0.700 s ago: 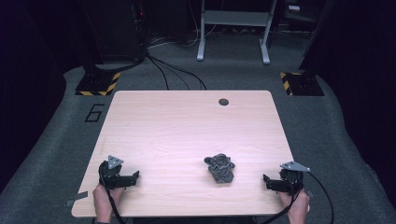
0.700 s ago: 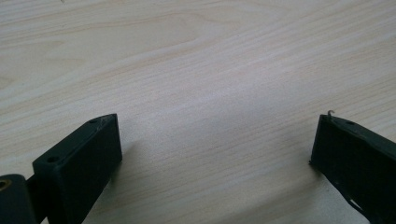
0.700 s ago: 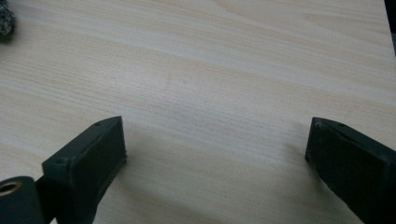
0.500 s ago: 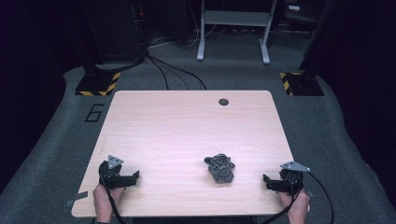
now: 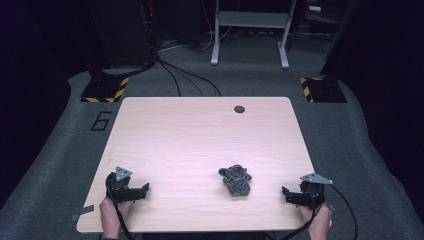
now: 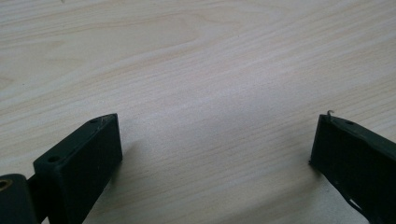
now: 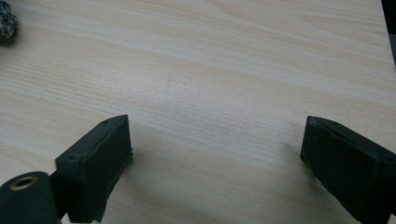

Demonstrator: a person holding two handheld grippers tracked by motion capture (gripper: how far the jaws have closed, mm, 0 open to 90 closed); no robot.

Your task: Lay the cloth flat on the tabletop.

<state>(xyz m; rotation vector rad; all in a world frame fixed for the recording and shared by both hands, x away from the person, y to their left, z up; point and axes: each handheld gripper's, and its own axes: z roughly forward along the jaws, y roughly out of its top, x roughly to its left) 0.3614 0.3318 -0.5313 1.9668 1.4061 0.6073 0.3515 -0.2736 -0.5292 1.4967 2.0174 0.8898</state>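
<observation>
A crumpled dark grey cloth (image 5: 236, 180) lies on the light wooden table (image 5: 200, 135), right of centre near the front; its edge shows at the top left corner of the right gripper view (image 7: 6, 22). My left gripper (image 5: 145, 189) rests at the front left of the table, held by a hand, its jaws open with bare wood between them (image 6: 215, 140). My right gripper (image 5: 285, 192) rests at the front right, a short way right of the cloth, jaws open over bare wood (image 7: 215, 144). Neither holds anything.
A small dark round grommet (image 5: 239, 109) sits near the table's far edge. Beyond the table on the grey carpet stand two black bases with yellow-black stripes (image 5: 104, 90) (image 5: 320, 89), cables (image 5: 185, 80) and a metal frame (image 5: 250, 30). A "6" (image 5: 101, 121) marks the floor at left.
</observation>
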